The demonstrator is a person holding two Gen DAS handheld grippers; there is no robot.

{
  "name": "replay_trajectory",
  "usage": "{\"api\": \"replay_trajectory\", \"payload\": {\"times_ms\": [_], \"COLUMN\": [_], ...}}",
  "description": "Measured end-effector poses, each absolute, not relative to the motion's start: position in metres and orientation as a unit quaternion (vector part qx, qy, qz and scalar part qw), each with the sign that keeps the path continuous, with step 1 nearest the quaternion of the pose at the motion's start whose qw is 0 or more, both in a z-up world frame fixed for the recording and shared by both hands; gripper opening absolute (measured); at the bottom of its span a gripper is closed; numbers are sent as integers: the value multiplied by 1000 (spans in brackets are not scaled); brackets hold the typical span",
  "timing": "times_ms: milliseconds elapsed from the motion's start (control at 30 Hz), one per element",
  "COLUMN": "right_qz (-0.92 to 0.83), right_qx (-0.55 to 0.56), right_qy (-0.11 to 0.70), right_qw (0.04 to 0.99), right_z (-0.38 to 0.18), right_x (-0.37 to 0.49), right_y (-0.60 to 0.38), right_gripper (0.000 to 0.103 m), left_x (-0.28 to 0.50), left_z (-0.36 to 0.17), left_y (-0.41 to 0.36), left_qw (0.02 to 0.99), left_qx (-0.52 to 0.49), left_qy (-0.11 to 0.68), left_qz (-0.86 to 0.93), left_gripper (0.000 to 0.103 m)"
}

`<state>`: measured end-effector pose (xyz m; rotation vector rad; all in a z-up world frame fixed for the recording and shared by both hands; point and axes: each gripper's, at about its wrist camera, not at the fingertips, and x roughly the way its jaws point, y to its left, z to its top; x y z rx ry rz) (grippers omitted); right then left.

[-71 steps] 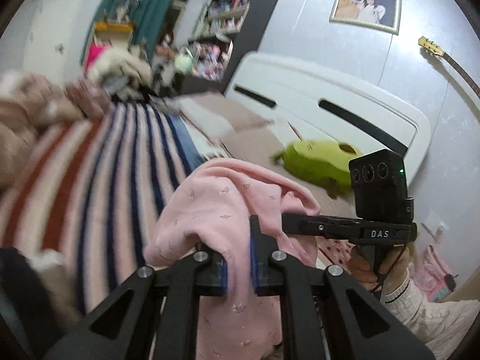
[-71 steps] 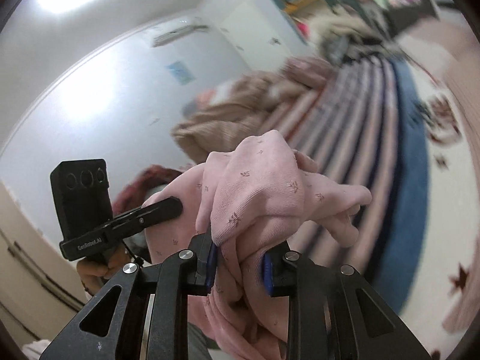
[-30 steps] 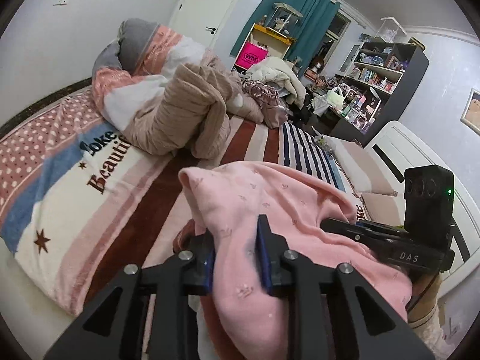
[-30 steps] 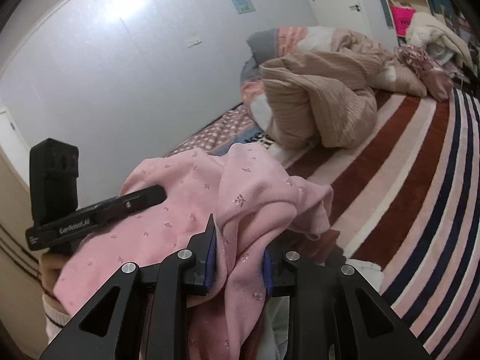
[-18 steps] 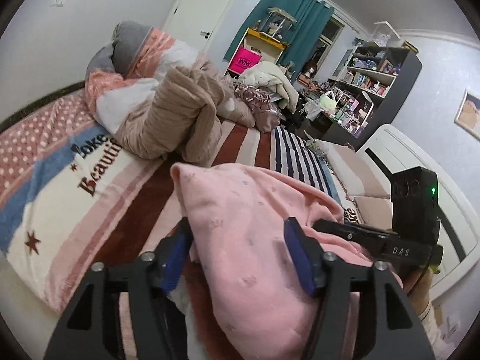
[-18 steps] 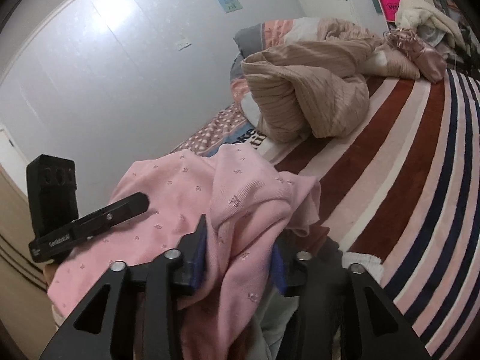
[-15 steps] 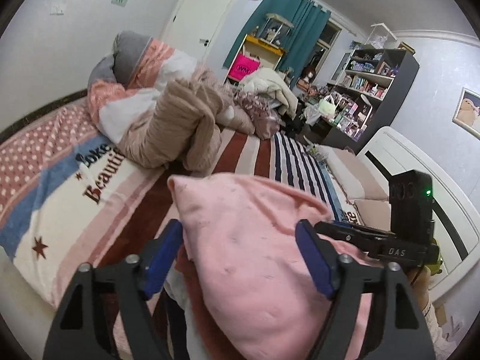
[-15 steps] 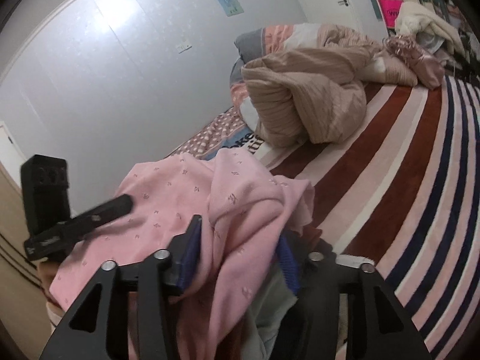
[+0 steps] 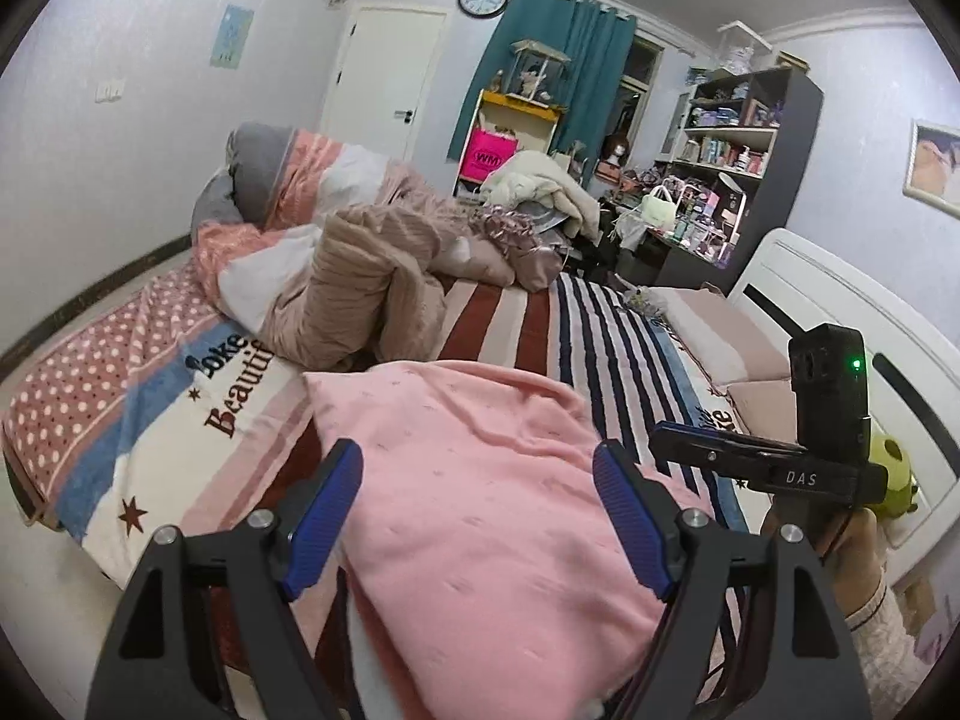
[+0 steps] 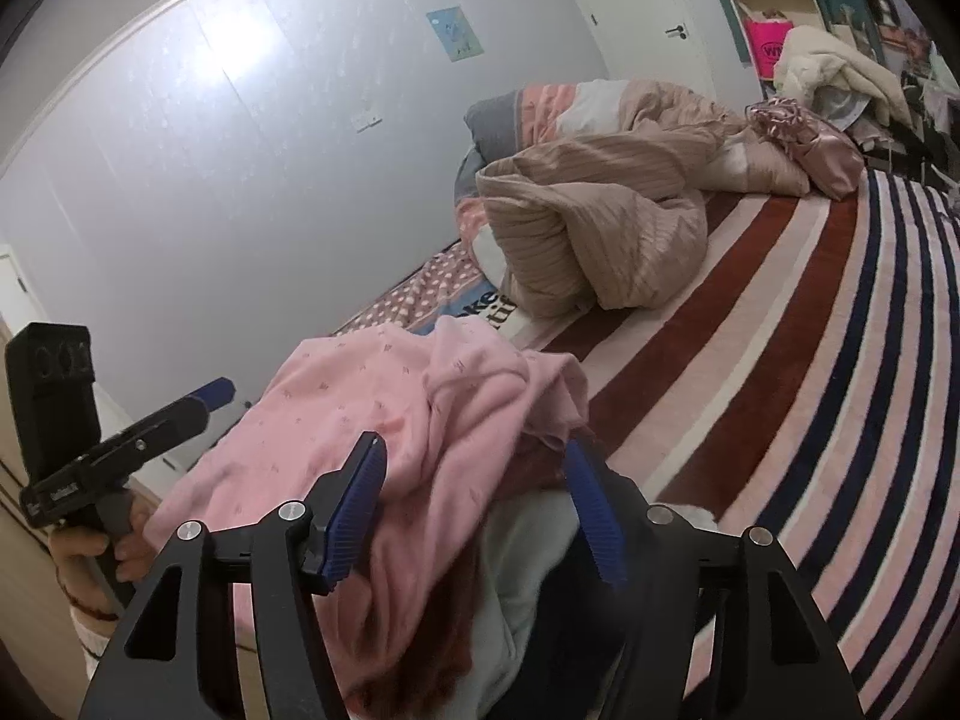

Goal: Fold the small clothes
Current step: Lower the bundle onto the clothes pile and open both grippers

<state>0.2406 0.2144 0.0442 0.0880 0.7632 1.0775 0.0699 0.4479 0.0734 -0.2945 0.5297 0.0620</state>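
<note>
A small pink garment (image 9: pixel 480 498) with a tiny print lies folded on top of a pile of clothes at the near edge of the striped bed (image 9: pixel 528 324). My left gripper (image 9: pixel 477 516) is open, its blue pads wide apart on either side of the garment. My right gripper (image 10: pixel 477 501) is open too, just above the garment's bunched end (image 10: pixel 420 420). Under the pink garment a white and a dark red piece of clothing (image 10: pixel 516 594) show in the right wrist view. The right gripper also shows at the right of the left wrist view (image 9: pixel 774 462).
A crumpled beige blanket (image 9: pixel 372 288) and pink-grey bedding (image 9: pixel 282 180) lie at the bed's far side. A white headboard (image 9: pixel 840 312) stands right, pillows (image 9: pixel 720 330) before it. A shelf unit (image 9: pixel 744 138) and cluttered desk stand beyond. The wall (image 10: pixel 240 180) is on the left.
Both grippers were shut on the pink garment and carried it in the air. They have lowered it onto the pile at the bed's edge and opened, letting it go.
</note>
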Motion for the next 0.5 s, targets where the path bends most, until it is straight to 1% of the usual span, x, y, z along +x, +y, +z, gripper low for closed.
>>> {"api": "replay_trajectory", "payload": {"times_ms": [167, 367, 433, 500], "right_qz": [488, 468, 454, 436], "right_qx": [36, 50, 48, 47], "right_qy": [326, 311, 301, 287], "right_qw": [809, 826, 837, 851], "right_z": [36, 15, 9, 5], "right_x": [216, 178, 165, 150], "right_y": [151, 58, 29, -1], "right_gripper": [64, 68, 71, 71], "left_x": [50, 42, 41, 39], "left_z": [82, 70, 63, 54], "left_y": [391, 305, 275, 245], "left_qw": [966, 980, 983, 987], "left_qx": [-100, -65, -58, -42], "left_qy": [234, 188, 173, 153], "left_qz": [48, 20, 16, 25], "left_gripper": [76, 76, 78, 86]}}
